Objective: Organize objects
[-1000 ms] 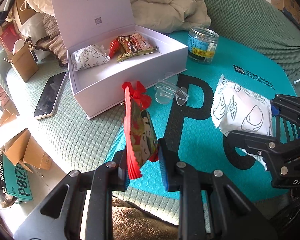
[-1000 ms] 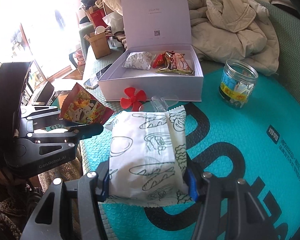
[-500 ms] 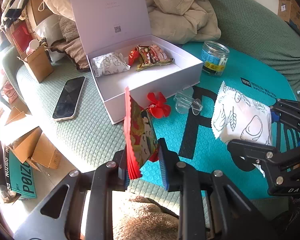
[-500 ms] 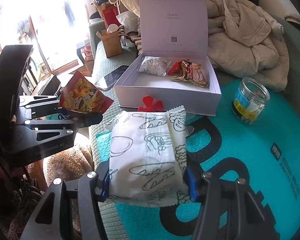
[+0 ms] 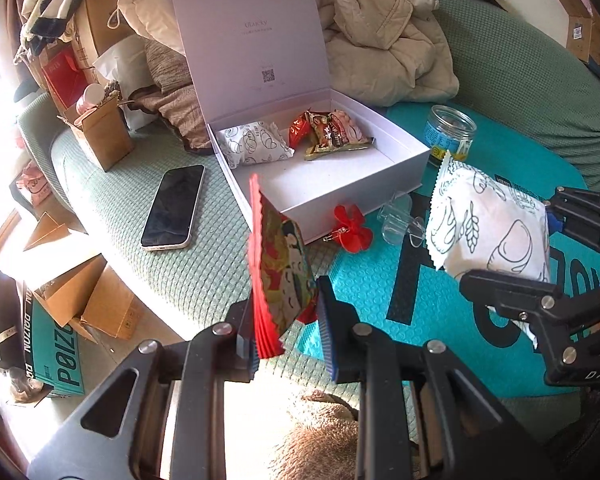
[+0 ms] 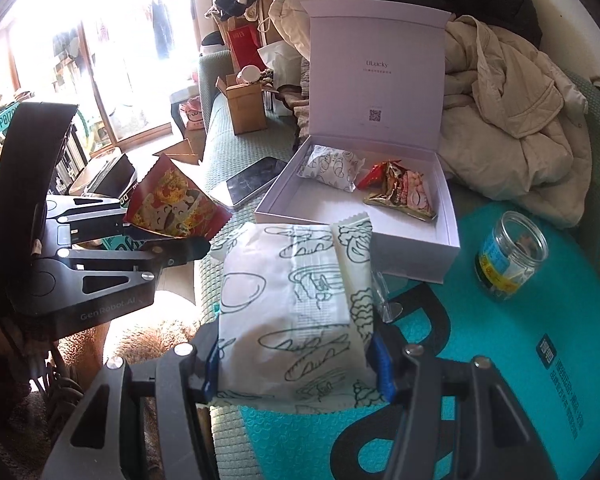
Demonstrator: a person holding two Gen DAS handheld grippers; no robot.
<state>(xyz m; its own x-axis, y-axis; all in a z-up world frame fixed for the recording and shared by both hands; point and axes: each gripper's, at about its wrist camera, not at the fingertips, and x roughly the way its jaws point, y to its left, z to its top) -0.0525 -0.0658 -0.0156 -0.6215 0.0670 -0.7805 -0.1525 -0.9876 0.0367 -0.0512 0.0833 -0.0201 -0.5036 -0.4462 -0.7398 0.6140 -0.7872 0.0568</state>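
**Left wrist view: both snacks lifted, box ahead**

Left wrist view, nearest: left gripper (image 5: 286,320) clamped tight on the red snack packet (image 5: 278,268), held edge-up. Right gripper (image 5: 540,276) beside it, closed around the white bread-print packet (image 5: 488,228); right wrist view shows the same packet (image 6: 296,316) squeezed between both blue pads.

Change over the last second: both grippers have risen and drawn back from the teal mat (image 5: 372,280), and more of the white box (image 5: 340,200) and the phone (image 5: 174,206) now shows. Reads as the pick-ups being done and the carry under way.

Just past the packets, the red flower clip (image 5: 352,228) and clear plastic piece (image 5: 400,222) lie on the mat by the box's front wall. Box stands open ahead of both grippers, already holding a white packet (image 5: 252,146) and red-gold snacks (image 5: 328,134). Glass jar (image 5: 448,140) to its right. Likely next: drop both packets in.
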